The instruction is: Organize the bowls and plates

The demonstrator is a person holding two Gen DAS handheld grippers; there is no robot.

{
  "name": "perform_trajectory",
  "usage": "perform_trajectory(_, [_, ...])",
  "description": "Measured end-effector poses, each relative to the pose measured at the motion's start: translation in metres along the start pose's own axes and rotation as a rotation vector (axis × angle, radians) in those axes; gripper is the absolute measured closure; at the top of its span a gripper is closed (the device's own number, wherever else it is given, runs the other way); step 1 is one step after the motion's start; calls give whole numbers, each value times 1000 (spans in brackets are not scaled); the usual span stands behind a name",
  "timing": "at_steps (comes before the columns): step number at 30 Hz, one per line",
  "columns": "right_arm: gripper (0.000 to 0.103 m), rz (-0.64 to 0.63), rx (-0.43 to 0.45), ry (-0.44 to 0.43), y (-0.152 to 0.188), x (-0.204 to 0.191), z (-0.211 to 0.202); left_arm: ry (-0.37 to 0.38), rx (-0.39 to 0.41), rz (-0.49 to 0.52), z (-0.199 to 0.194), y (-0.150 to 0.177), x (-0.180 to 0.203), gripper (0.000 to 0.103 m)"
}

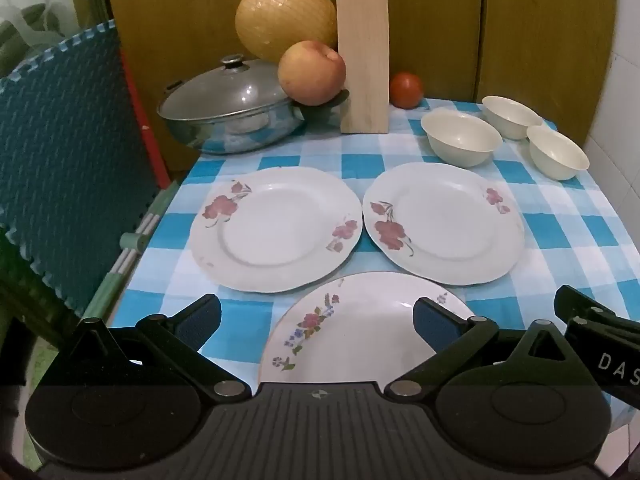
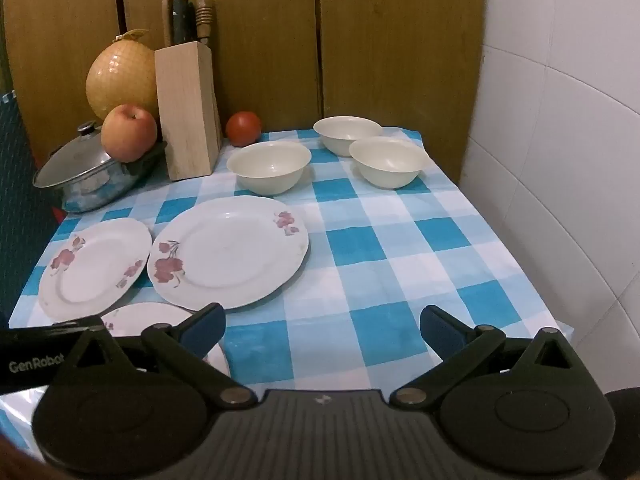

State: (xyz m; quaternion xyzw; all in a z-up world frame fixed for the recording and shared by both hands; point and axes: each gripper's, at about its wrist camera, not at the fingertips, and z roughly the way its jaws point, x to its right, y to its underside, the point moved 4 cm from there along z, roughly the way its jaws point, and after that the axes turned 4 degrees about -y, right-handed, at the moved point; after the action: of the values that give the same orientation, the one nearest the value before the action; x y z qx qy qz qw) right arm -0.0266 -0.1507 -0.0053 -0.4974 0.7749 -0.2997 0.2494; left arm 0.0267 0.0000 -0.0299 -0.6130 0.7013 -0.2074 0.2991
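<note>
Left claw (image 1: 316, 322): fingers spread wide and empty, hovering above the near plate (image 1: 360, 332), likely lined up to take it first.
Right claw (image 2: 322, 330): also spread wide, holding nothing, over bare checked cloth (image 2: 400, 264) just right of the plates.
Near plate: small-flower pattern, flat at the front edge of the surface, partly hidden by the left claw's body.
Left plate (image 1: 276, 230): red-flower pattern, flat, beside its twin.
Right plate (image 1: 444, 222): same pattern; the rims of the pair nearly meet, though contact cannot be judged.
Bowls: front bowl (image 2: 269, 167), back bowl (image 2: 347, 134) and right bowl (image 2: 387, 162) sit upright in a loose cluster at the far right, none nested.
Task state: nothing stacked, so sorting seems not yet begun.
Clutter: lidded pot (image 1: 232, 108), apple (image 1: 312, 73) resting on its handle, knife block (image 1: 363, 62), tomato (image 1: 406, 90) and melon (image 1: 286, 20) crowd the far side, leaving the right half free for stacks.
</note>
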Motion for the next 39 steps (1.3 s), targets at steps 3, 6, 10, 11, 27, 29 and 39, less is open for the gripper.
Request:
perform_trajectory(3, [1,-7,3,-3,0,-1,-2,-1,3,-2,0,0,0,0])
perform_trajectory(6, [1,-11,-4,-4,0,-1,0,-3,0,-4,1,0,0,0])
perform_trajectory(10, [1,-12,4,10,0,0,-2,-3,0,-5,1,0,-1,0])
perform_trajectory(11, [1,-11,5,13,0,0,-1,-3,0,-5,1,0,-1,0])
perform_trajectory(27, [1,-13,0,9,0,-1,0,-1,-3,-2,3,0,0,0])
perform_trajectory(29, [1,-14,1,8,1,-3,-1,-2,-5,2,3,1,0,0])
perform_trajectory(39, [1,-14,-3,7,1,-1,-3,7,-10,-3,1,2,1,0])
